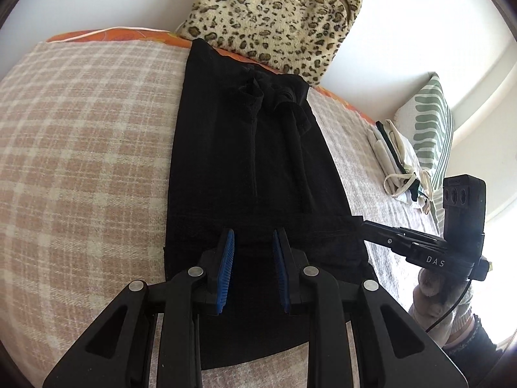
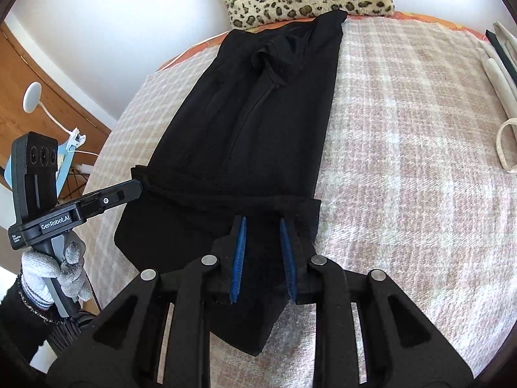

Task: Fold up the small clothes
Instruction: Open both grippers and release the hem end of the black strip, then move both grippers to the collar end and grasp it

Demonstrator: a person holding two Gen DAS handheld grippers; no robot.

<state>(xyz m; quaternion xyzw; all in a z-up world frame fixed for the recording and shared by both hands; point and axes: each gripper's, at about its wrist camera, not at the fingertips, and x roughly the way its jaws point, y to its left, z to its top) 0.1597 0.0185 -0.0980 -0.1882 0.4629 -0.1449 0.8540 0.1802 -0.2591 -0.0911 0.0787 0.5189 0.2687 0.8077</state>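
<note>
While the long black knit garment (image 1: 245, 161) is lying lengthwise on the checked woven blanket (image 1: 80, 135), its near hem is folding back. Left gripper (image 1: 252, 258) and right gripper (image 2: 263, 252) are each clamping that hem between ribbed blue pads (image 1: 226, 258).

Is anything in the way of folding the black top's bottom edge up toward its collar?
Nothing visible is. The black top lies flat on the checked blanket, and only its own cloth lies between the bottom edge and the collar.

Black garment (image 1: 245, 161) on pink-and-cream checked blanket (image 1: 80, 135) (leopard-print cushion (image 1: 274, 16) behind).
</note>
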